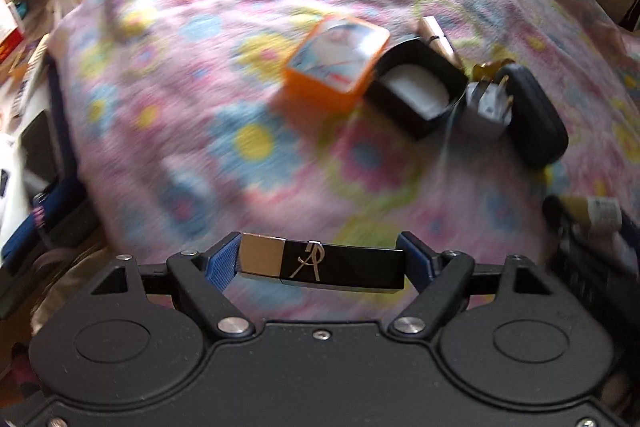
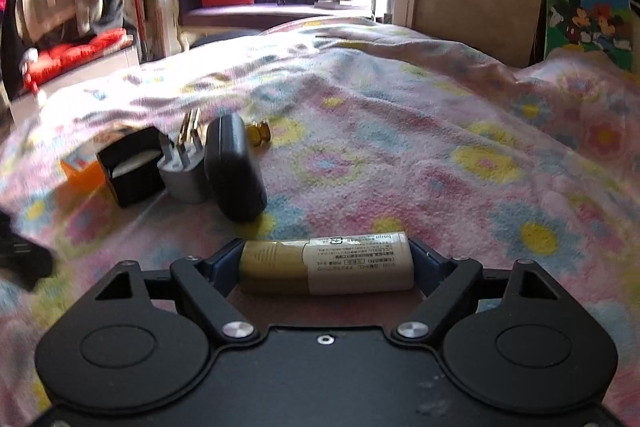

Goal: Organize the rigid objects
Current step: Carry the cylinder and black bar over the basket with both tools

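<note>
black bar [image 1: 324, 264] with a silver cap and gold monogram sits crosswise in my left claw [image 1: 322, 261], clamped end to end. my right claw [image 2: 326, 263] grips a gold tube [image 2: 326, 262] with a white label the same way. both hang over the flowered bedspread [image 2: 440, 155], near the orange tin [image 1: 336, 61], black box [image 1: 416, 91], grey plug [image 2: 182, 167] and black case [image 2: 234, 169].

A stylised gold monogram, resembling a looped "A", stood on the slim black rectangular case with a silver cap [image 1: 322, 262]. The gold cylindrical tube's white paper label [image 2: 358, 262] carried small, upside-down print, too blurred to read.
</note>
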Tool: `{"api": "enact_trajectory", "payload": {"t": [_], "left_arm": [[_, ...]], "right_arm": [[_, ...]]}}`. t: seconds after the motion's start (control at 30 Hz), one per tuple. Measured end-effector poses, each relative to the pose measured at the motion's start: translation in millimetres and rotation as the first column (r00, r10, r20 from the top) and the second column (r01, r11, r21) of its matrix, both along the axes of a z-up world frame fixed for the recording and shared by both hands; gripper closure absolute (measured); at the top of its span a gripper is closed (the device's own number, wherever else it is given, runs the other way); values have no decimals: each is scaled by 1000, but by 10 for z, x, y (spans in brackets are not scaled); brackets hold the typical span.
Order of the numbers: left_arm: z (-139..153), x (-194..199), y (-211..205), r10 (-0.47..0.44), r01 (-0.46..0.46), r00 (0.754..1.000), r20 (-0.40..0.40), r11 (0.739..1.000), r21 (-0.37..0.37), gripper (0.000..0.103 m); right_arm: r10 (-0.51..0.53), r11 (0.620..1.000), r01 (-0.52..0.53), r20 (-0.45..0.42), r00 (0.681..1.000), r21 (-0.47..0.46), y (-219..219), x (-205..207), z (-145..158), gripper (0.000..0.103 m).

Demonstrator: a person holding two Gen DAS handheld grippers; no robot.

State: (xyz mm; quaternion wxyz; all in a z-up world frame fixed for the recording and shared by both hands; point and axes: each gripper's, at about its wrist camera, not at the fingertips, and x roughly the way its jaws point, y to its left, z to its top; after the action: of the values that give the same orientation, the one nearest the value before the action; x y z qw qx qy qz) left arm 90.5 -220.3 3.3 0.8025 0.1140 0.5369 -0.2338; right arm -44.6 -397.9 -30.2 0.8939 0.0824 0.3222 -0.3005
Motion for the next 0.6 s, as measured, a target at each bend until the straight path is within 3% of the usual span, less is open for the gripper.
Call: {"api": "enact_trajectory", "payload": {"t": [0.1,0.3,0.43,0.6], "left_arm": [[59,-82,264,21,-21,1000,2,1000,16,26],[146,-171,786,71,-71,997,-5,997,14,26],[170,-186,1101,115,-114,993,-5,993,18,26],[160,-162,1551,193,-193,981,-5,981,18,26]], "right_arm": [[-20,1000,21,-56,998,19,39,27,60,18],[-2,983,18,-85,996,182,180,28,240,18],[76,959,-53,-72,995,278,492,93,340,18],[210,939,-178,-80,974,295,1132,239,433,18]]}}
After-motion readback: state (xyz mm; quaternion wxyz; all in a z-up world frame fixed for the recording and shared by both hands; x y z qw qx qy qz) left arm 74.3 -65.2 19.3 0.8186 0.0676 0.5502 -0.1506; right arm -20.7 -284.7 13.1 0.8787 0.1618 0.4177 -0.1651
